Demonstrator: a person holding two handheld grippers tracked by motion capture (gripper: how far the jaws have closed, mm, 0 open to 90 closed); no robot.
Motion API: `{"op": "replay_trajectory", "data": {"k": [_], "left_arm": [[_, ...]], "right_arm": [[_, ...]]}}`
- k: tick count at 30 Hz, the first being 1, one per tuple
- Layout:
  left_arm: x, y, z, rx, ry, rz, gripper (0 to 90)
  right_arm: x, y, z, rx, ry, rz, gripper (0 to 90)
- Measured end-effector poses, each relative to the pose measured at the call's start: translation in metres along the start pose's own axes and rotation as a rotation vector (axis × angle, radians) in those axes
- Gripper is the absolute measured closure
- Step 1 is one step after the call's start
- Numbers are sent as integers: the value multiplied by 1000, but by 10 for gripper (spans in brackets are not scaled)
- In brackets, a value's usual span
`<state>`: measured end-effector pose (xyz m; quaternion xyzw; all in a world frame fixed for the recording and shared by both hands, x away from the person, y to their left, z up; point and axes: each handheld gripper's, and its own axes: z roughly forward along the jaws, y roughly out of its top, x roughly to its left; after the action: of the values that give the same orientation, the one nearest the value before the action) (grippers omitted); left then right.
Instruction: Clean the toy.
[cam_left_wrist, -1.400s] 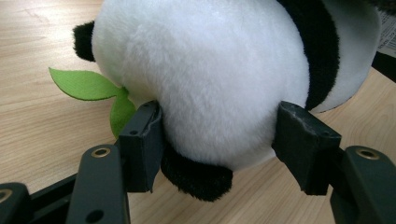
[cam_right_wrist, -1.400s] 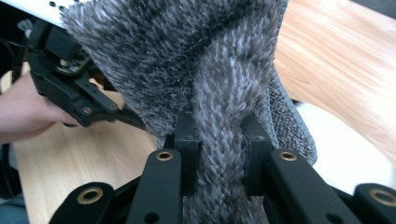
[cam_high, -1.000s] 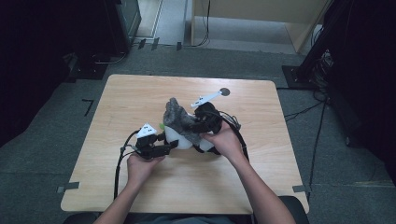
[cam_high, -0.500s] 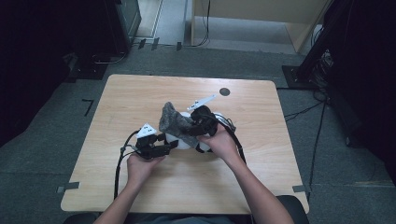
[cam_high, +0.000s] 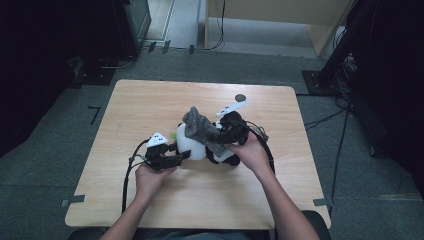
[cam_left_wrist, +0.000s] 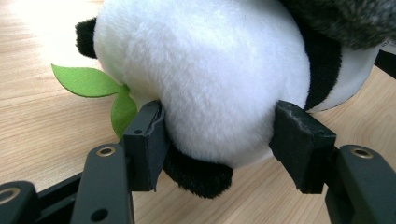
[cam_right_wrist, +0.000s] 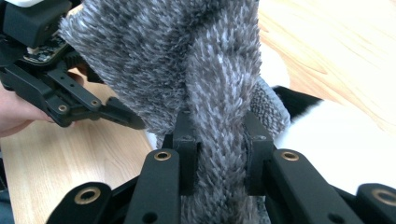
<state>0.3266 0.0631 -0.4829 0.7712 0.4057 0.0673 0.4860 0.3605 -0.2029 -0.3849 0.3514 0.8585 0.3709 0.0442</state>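
A black-and-white panda plush (cam_high: 191, 146) lies in the middle of the wooden table (cam_high: 150, 100). My left gripper (cam_high: 183, 156) comes at it from the left, and its pads press both sides of the round white body (cam_left_wrist: 210, 79). A green felt leaf (cam_left_wrist: 86, 81) sticks out beside the left jaw. A grey fuzzy cloth (cam_high: 202, 129) drapes over the panda. My right gripper (cam_high: 221, 141) is shut on a fold of that cloth (cam_right_wrist: 187, 60), pinched between its pads (cam_right_wrist: 219, 140). The left gripper (cam_right_wrist: 70, 98) shows at the far left of the right gripper view.
A small dark round mark (cam_high: 240, 97) sits near the table's far edge. Black cables trail from both grippers across the table toward the person. Dark equipment and cables (cam_high: 345, 75) stand on the floor around the table.
My right gripper, with the grey cloth in it, shifted a little left and then back right. The cloth now stretches further along the panda. The left gripper stayed put.
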Motion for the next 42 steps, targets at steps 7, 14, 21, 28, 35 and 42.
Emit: {"op": "replay_trajectory", "data": {"k": [7, 14, 21, 28, 35, 42], "left_arm": [[0, 1, 0, 6, -2, -5, 389], [1, 1, 0, 2, -7, -6, 389], [2, 0, 0, 3, -10, -9, 388], [3, 0, 0, 1, -13, -10, 387], [3, 0, 0, 2, -15, -5, 386], [2, 0, 0, 2, -14, -7, 381]], "right_arm": [[-11, -12, -16, -10, -14, 41, 735], [-19, -25, -36, -16, -40, 76, 733], [-28, -38, -52, -16, -72, 121, 733], [-39, -48, -62, -19, -111, 148, 737], [-35, -45, -65, -36, -91, 138, 748], [-18, -30, -67, -83, -48, 88, 752]]}}
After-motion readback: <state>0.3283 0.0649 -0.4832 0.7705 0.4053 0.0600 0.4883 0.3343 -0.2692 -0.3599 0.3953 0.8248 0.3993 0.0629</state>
